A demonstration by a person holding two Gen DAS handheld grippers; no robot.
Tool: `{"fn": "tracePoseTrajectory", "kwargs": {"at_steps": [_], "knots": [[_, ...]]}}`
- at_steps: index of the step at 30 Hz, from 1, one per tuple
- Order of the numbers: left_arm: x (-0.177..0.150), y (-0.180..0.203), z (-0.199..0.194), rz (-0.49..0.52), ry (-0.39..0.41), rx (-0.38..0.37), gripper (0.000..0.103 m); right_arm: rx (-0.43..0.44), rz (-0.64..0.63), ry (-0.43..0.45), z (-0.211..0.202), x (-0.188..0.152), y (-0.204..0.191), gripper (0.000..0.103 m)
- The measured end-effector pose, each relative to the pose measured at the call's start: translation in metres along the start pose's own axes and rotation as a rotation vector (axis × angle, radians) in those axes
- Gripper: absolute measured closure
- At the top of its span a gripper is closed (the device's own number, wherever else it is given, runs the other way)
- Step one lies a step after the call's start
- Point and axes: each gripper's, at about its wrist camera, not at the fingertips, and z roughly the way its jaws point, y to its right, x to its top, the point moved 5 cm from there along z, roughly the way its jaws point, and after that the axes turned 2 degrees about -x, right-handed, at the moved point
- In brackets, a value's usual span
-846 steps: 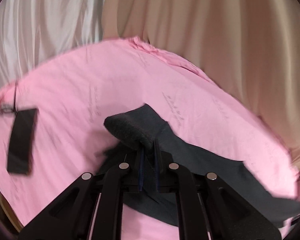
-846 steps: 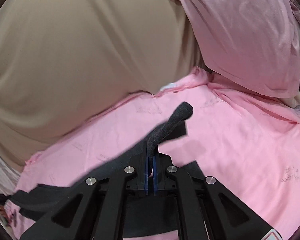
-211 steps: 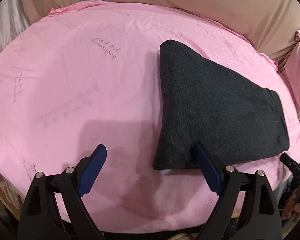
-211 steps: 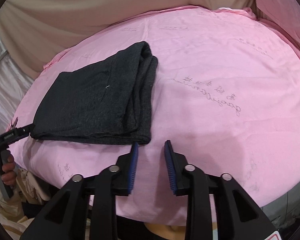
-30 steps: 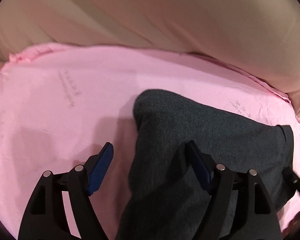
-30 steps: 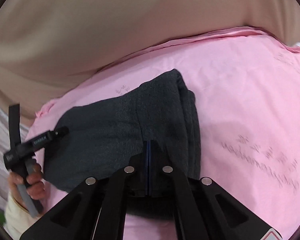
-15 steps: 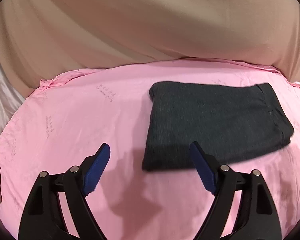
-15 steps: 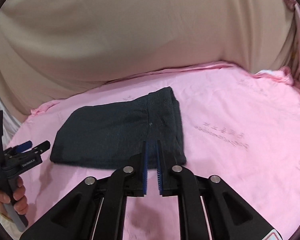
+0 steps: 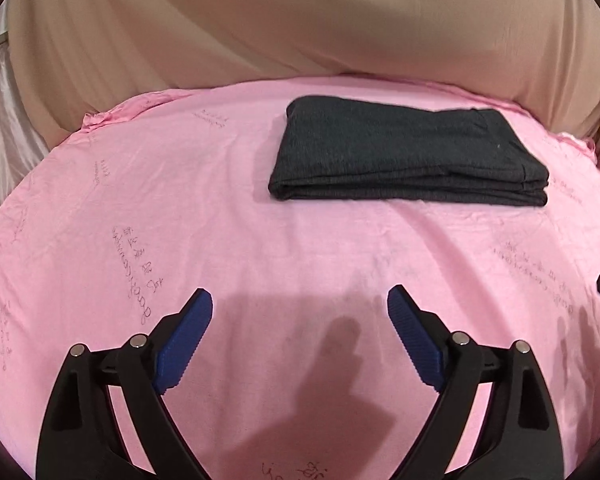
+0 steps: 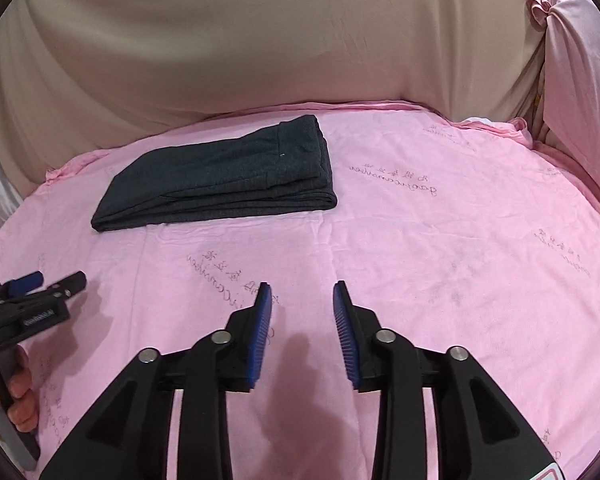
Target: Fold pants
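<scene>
Left wrist view: dark charcoal pants (image 9: 404, 156), folded into a flat rectangular bundle, lie on a pink sheet (image 9: 260, 248) printed with faint dark script. The bundle sits toward the far edge of the sheet, just in front of a draped beige cloth (image 9: 300, 20). Its long axis runs across the view, left to right, with stacked folded edges facing the camera and a hemmed band at the right end. In the right wrist view the same pants (image 10: 224, 174) lie in the upper left, their long axis slanting up toward the right and the thicker layered end at the right.

A second ago the left camera was close over the pants, with the fabric between its jaws, and the right hand-held gripper was clamped shut at the bundle's near edge. Both hand-held grippers have since drawn back, and a broad strip of bare sheet now separates them from the pants.

The left hand-held gripper (image 9: 300, 336) has its blue pads spread wide and is opening further, with only sheet visible between them; it holds and touches nothing. The right hand-held gripper (image 10: 302, 320) stands partly apart and is opening, also empty. In the right wrist view the left hand-held gripper appears at the left edge, gripped by a person's hand (image 10: 18, 400).
</scene>
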Motion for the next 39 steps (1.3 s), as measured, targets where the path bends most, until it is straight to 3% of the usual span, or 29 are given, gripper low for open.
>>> {"fn": "tracePoseTrajectory", "kwargs": {"at_steps": [5, 18, 39], "knots": [[0.000, -0.006, -0.001, -0.039, 0.007, -0.004, 0.016, -0.037, -0.008, -0.036, 0.008, -0.005, -0.001, 0.066], [0.002, 0.002, -0.009, -0.005, 0.047, -0.011, 0.016, -0.071, 0.008, -0.065, 0.013, -0.007, 0.004, 0.052], [0.004, 0.005, -0.010, 0.013, 0.058, -0.004, 0.028, -0.082, 0.008, -0.071, 0.015, -0.006, 0.004, 0.048]]}}
